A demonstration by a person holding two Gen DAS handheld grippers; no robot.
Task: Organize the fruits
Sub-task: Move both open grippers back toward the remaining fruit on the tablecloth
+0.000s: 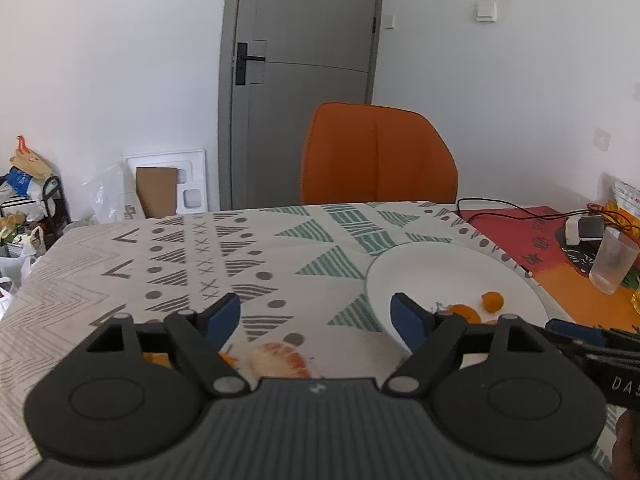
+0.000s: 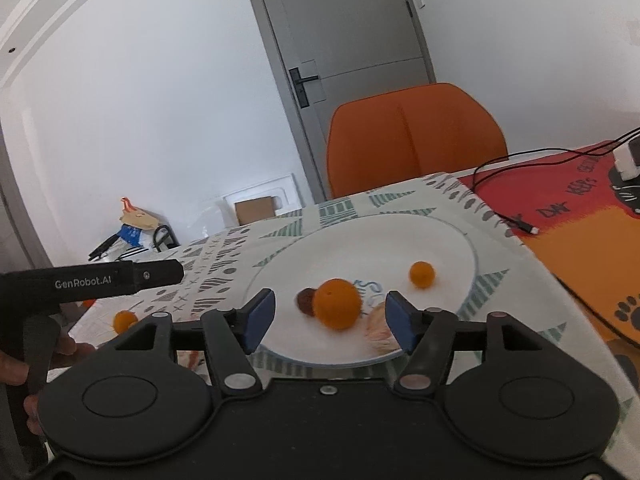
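A white plate [image 2: 448,240] lies on the patterned tablecloth; it also shows in the left wrist view [image 1: 424,268]. On it are a large orange [image 2: 337,304], a small orange [image 2: 422,275], a dark round fruit [image 2: 305,301] and a peeled segment [image 2: 378,330]. My right gripper [image 2: 330,320] is open and empty, just above the plate's near edge, with the large orange between its fingers' line. My left gripper [image 1: 316,320] is open and empty over the cloth left of the plate, above a peeled citrus piece [image 1: 280,360]. A small orange [image 2: 125,320] lies on the cloth.
An orange chair [image 1: 376,156] stands behind the table. A red and orange mat [image 1: 532,236] at the right holds a black cable [image 1: 500,204], a white charger [image 1: 580,230] and a clear glass [image 1: 612,260]. Clutter sits on the floor at the left.
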